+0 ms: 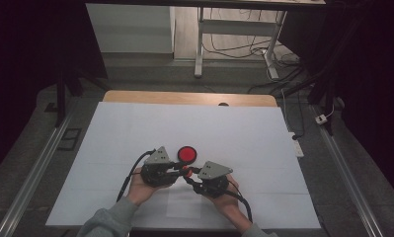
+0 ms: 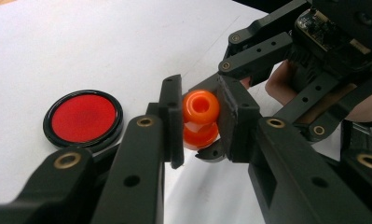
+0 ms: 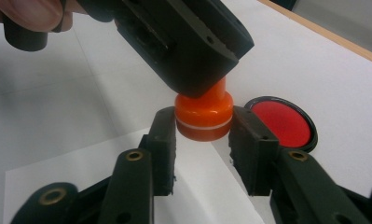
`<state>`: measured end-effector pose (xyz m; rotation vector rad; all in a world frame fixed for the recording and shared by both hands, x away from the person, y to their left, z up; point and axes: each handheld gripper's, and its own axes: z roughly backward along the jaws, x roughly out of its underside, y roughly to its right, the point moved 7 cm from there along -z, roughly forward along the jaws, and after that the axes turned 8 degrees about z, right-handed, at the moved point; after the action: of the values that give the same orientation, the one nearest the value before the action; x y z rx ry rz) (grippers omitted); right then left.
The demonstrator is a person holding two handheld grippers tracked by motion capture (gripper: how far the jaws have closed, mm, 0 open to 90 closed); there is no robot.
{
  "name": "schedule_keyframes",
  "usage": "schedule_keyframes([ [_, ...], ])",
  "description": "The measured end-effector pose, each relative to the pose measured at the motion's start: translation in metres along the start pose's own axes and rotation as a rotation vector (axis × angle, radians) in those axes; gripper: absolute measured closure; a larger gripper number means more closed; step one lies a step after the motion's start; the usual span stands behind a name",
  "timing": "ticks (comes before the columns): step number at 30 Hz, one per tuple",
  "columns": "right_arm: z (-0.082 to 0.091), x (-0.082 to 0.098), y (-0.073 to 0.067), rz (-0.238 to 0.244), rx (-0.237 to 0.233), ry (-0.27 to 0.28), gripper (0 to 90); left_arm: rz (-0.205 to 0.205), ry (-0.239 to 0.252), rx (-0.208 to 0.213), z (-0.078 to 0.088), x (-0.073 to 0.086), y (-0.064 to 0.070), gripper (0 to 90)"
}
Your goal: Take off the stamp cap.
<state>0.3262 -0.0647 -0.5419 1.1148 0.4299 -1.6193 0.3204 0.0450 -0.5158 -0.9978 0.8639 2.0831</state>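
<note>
**Two grippers meet on a small orange stamp above a white table**

A dim room surrounds a white-covered table [image 1: 135,128], its wooden edge showing at the far side, with desk legs and loose cables on the floor beyond.

Nearest the person, two hands hold the grippers close together over the front middle of the table. The left gripper [image 2: 197,122] has its fingers drawn narrow, clamped on the upper knob of a small glossy orange plastic stamp with a white ring around its base [image 3: 203,115]. The right gripper [image 3: 203,133] comes in from the other side; its fingers are closed in to the wider lower part of that orange stamp, flanking it on both sides and apparently touching it. The stamp hangs just above the table, between the two grippers.

Just beyond it, a round red ink pad in a black rim [image 1: 187,153] lies flat and uncovered on the table.

This looks like the step of taking the stamp apart or handing it over: both ends are gripped. The next move probably calls for a firm hold below while the two halves are pulled or twisted straight apart, without tilting.
</note>
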Motion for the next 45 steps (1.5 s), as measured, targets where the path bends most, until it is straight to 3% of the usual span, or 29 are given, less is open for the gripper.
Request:
schedule_keyframes([
  [24,0.0014,-0.0004,-0.0008,0.005,0.018,0.005,64.3,-0.018,0.019,-0.007,0.0008,-0.0005,0.0013,72.5],
  [45,0.0021,-0.0004,-0.0014,0.0,0.001,0.022,64.4,-0.026,0.027,-0.002,0.0022,-0.0005,0.0024,72.8],
])
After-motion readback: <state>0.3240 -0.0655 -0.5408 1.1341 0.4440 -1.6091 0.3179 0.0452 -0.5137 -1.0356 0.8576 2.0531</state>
